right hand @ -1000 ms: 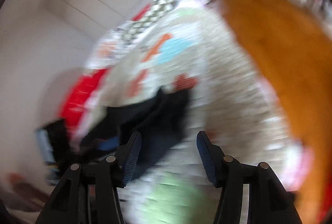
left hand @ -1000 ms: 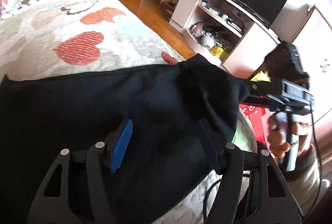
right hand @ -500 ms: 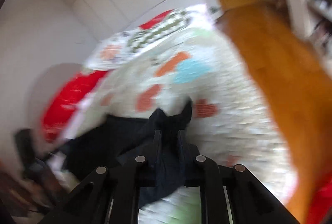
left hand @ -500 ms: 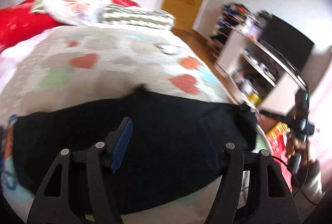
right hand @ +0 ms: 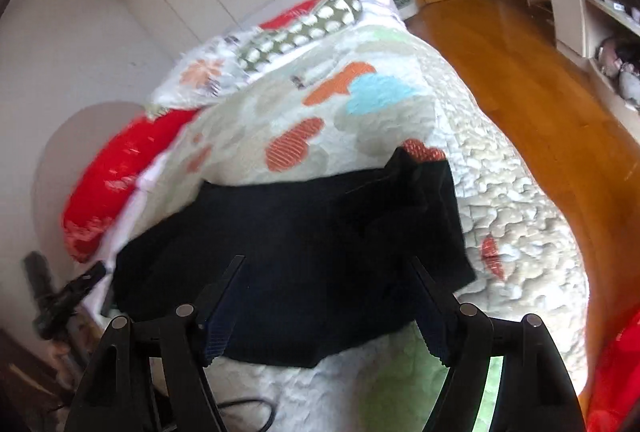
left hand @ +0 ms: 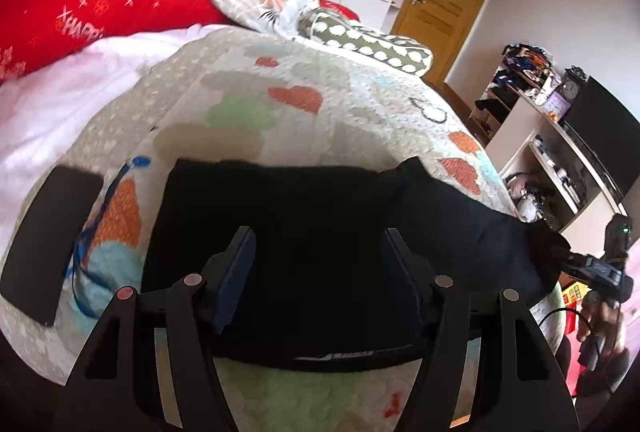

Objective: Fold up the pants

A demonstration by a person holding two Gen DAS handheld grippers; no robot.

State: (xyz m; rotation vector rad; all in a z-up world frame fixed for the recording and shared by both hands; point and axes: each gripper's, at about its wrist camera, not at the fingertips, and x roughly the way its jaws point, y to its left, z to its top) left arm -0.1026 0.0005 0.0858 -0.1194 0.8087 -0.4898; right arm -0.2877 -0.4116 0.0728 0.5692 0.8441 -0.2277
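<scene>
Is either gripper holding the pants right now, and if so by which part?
Neither. The left gripper and right gripper are open above the black pants; the right's jaws have just been opening, nothing between them.

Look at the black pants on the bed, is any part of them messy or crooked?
Yes. The black pants lie mostly flat across the quilt, but their far corner nearest the wooden floor is bunched and sticks up in a rumpled peak instead of lying smooth. The rest looks tidy.

Heart-print quilt (left hand: 304, 104), red pillow (left hand: 92, 16)
</scene>
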